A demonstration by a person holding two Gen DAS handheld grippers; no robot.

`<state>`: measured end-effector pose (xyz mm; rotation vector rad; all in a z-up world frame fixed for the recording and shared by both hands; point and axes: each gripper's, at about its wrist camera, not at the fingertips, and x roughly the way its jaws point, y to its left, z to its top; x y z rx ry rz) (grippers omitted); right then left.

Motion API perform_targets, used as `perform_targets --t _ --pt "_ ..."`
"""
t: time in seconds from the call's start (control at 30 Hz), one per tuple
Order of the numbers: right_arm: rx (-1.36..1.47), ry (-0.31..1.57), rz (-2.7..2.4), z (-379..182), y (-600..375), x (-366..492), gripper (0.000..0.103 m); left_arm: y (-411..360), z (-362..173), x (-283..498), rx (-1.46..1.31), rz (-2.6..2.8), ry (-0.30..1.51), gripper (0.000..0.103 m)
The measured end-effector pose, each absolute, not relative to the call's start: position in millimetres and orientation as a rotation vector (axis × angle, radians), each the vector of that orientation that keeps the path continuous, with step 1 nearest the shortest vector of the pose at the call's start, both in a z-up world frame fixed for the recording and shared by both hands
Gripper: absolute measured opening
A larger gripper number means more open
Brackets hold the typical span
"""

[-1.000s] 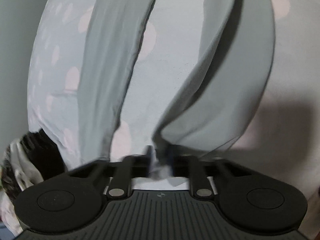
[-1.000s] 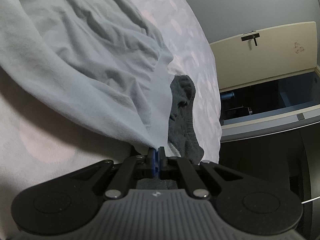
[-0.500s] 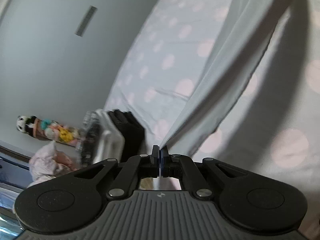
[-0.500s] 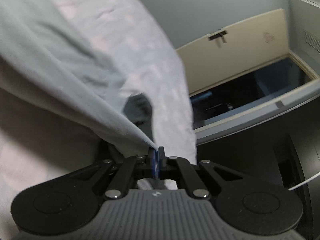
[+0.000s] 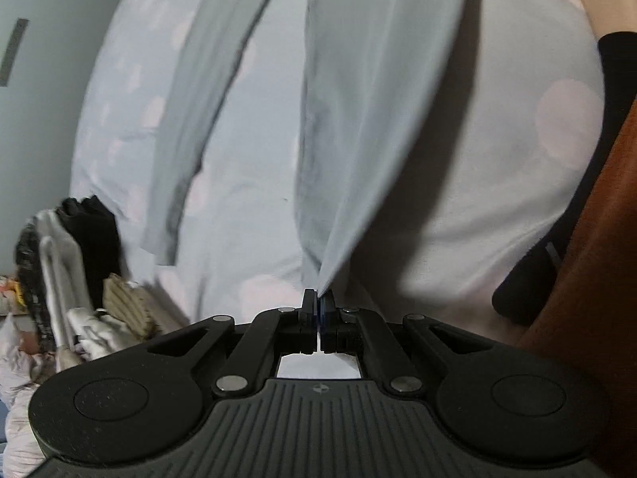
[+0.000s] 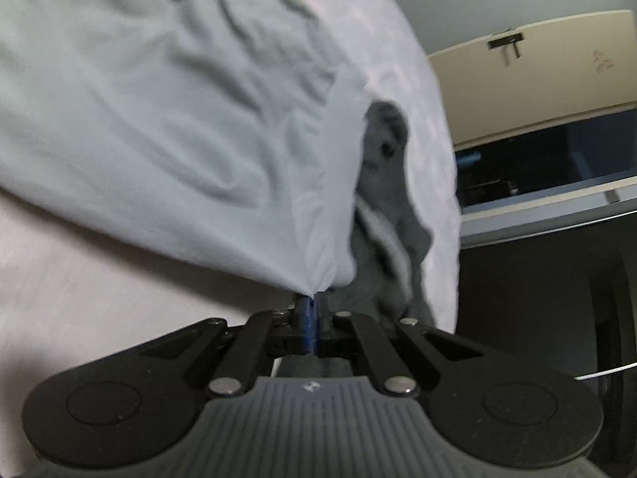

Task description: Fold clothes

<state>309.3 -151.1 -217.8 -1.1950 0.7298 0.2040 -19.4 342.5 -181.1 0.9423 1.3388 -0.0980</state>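
Swung back since half a second ago, left gripper [image 5: 318, 298] and right gripper [image 6: 312, 302] each pinch one grey garment [image 5: 370, 91] (bed [image 5: 497, 167] bare at 3 o'clock)

The garment [image 5: 370, 119] was a plain pale grey-blue. The bedsheet [image 5: 497, 167] under it was pale bluish-white with soft pink dots. Both grippers were black with blue pads [image 6: 308, 320]. A dark grey garment [image 6: 390, 215] lay on the sheet. The stacked clothes [image 5: 79, 263] were black, white and tan. The sleeve [image 5: 617, 63] was black, and the cabinet door [image 6: 537, 79] was cream.
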Motion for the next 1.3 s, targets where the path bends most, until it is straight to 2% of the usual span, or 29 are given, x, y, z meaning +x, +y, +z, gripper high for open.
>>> perform_targets --t 0.13,0.23,0.33,0.37,0.47,0.57,0.6,0.83,1.13,1.17,1.23,1.27,1.3 --pt "-1.17 0.813 0.175 -228 -157 316 0.0 351 -189 -14 0.837 -0.139 1.439 0.004" --pt "-1.109 0.84 0.173 -221 -166 315 0.0 359 -190 -13 0.743 -0.169 1.511 0.021" --pt "-1.044 0.848 0.174 -210 -174 309 0.001 379 -176 -12 0.616 -0.131 1.515 0.028" --pt "-1.025 0.847 0.174 -207 -175 306 0.002 389 -167 -10 0.536 -0.113 1.516 0.035" --pt "-0.987 0.843 0.174 -199 -177 300 0.003 416 -141 -8 0.346 -0.053 1.446 0.039" --pt "-0.959 0.844 0.172 -195 -176 296 0.003 436 -123 -5 0.208 -0.049 1.398 0.05" --pt "-0.951 0.845 0.173 -195 -175 298 0.003 443 -119 -3 0.175 -0.059 1.385 0.051" --pt "-0.919 0.834 0.166 -190 -164 297 0.003 461 -120 -4 0.062 0.04 1.331 0.051" --pt "-0.932 0.812 0.195 -188 -142 290 0.003 445 -173 6 0.113 0.085 1.377 0.051" --pt "-0.935 0.808 0.2 -187 -140 289 0.003 443 -177 6 0.118 0.089 1.377 0.048" --pt "-0.941 0.801 0.205 -185 -138 286 0.003 440 -183 7 0.128 0.096 1.375 0.034" --pt "-0.946 0.797 0.205 -185 -137 285 0.004 438 -186 8 0.133 0.1 1.374 0.021" --pt "-0.952 0.793 0.205 -185 -136 285 0.004 436 -189 8 0.138 0.103 1.373 0.015"
